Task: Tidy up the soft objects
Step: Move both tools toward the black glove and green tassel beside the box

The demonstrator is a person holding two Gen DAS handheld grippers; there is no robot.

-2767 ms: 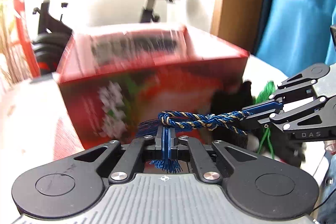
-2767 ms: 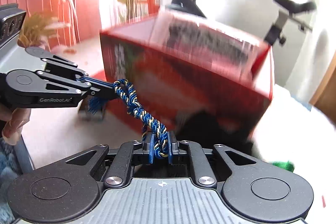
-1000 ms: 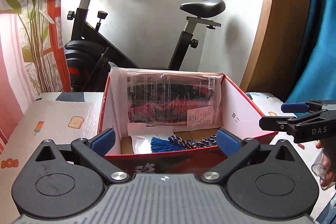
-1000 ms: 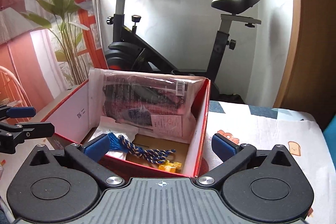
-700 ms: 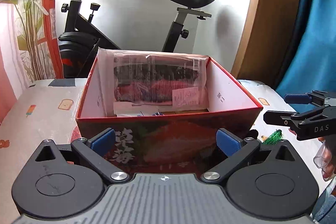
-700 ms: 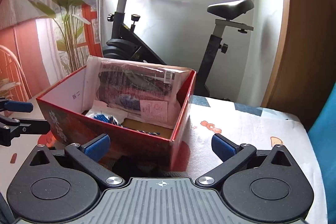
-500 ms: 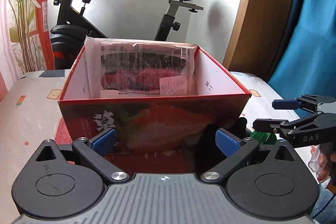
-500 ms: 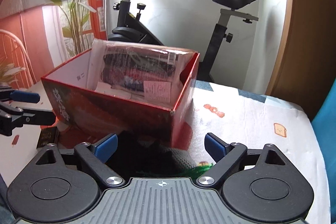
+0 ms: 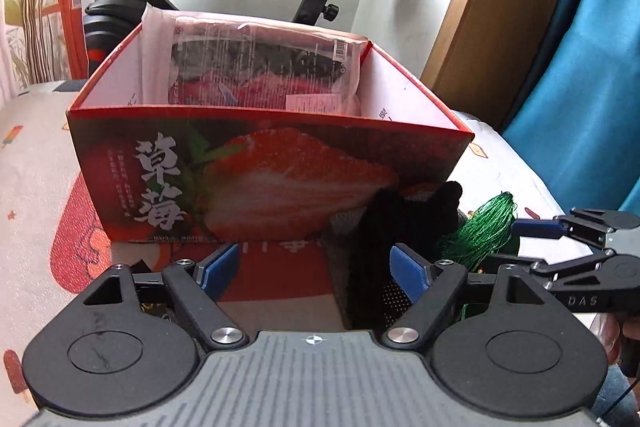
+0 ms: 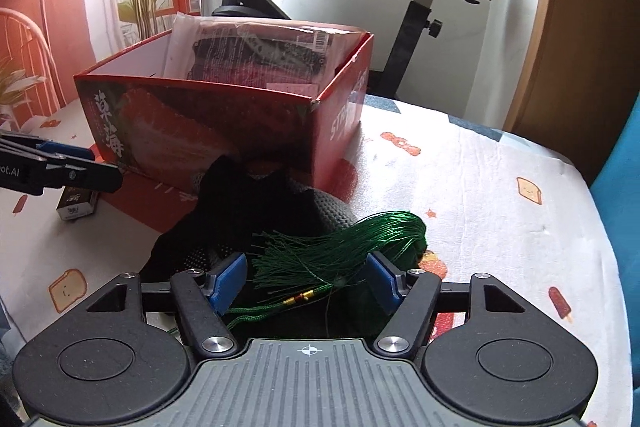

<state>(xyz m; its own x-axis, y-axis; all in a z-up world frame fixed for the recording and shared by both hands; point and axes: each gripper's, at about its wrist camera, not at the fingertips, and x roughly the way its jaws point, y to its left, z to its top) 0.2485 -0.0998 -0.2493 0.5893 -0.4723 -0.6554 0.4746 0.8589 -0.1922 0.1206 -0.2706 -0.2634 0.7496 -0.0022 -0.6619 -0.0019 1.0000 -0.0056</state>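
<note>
A green tassel (image 10: 360,231) lies on the printed tablecloth (image 10: 480,187), draped over a black dotted fabric piece (image 10: 248,211) in front of the red strawberry box (image 10: 208,123). My right gripper (image 10: 308,281) hangs low over the tassel with its jaws closing. Tassel threads lie between the pads, and the pads stay clear of them. My left gripper (image 9: 314,269) faces the red box (image 9: 260,179) with its jaws closing too. The black fabric (image 9: 384,227) edges in by its right finger, and the pads grip nothing. A plastic-wrapped package (image 9: 260,67) leans inside the box.
A small dark carton (image 10: 76,205) lies left of the box, below my left gripper (image 10: 92,163). An exercise bike (image 10: 420,7) stands behind the table, with a wooden door (image 9: 500,27) and teal fabric (image 9: 580,87) on the right. In the left wrist view my right gripper (image 9: 516,243) sits beside the green tassel (image 9: 488,227).
Both grippers let go of the blue cord, which stayed in the box. They then sank in front of the box toward the black fabric and tassel, and their jaws narrowed.
</note>
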